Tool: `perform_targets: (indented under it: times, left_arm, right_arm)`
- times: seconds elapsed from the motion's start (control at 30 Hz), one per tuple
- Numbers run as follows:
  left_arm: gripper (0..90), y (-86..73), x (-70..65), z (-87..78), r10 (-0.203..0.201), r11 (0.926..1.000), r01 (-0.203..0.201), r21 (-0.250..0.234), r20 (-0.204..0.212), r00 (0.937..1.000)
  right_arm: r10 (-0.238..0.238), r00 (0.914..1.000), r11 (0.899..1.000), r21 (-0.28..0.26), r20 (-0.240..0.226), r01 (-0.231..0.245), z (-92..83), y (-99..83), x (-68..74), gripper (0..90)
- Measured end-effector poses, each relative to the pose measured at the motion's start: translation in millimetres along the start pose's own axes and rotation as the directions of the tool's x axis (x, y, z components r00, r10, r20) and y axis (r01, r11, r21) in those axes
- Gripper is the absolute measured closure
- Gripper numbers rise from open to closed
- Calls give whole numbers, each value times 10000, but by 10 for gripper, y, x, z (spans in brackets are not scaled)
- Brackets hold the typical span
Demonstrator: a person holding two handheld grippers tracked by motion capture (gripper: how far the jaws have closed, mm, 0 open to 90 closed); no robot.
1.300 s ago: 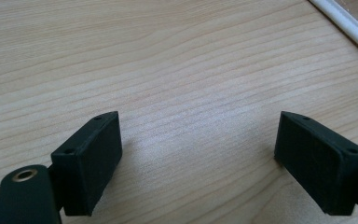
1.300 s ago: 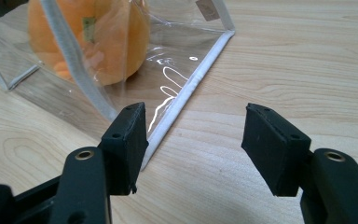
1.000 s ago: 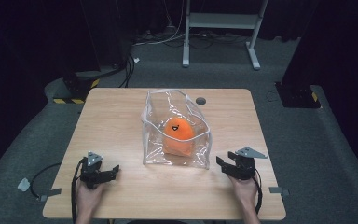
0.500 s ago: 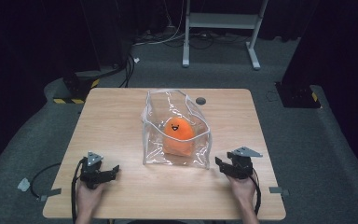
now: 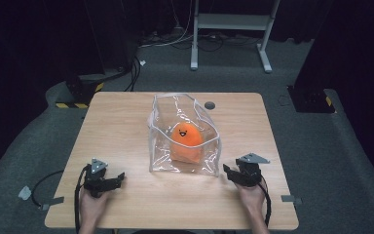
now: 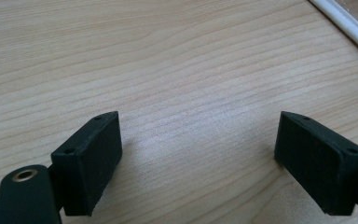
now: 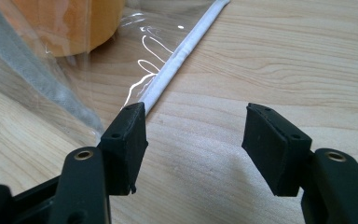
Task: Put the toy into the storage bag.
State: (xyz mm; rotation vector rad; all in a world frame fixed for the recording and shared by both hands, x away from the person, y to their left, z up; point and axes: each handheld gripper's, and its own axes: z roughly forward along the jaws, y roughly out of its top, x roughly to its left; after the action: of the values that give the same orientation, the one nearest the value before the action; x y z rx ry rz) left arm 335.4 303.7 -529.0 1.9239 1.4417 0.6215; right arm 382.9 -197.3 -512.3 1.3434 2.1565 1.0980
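My right gripper (image 5: pixel 234 174) has crept a little toward the near right corner of the clear bag (image 5: pixel 185 134); its jaws stand apart with nothing between them, one just beside the bag's white edge piping (image 7: pixel 182 53). My left gripper (image 5: pixel 112 181) hasn't shifted, jaws wide apart over bare table (image 5: pixel 126 117), well left of the bag. The bag sits upright mid-table with the orange plush toy (image 5: pixel 186 141) inside. I judge the right side is lining up to take that corner while the left waits.
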Motion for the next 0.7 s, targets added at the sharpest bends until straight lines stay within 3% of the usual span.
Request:
perform_targets:
  times: [0.7]
  left_arm:
    - [150,0,0,0,-4,10000,4,-1,0,10000]
  right_arm:
    - [21,10000,9993,367,93,-24,89,-16,20,387]
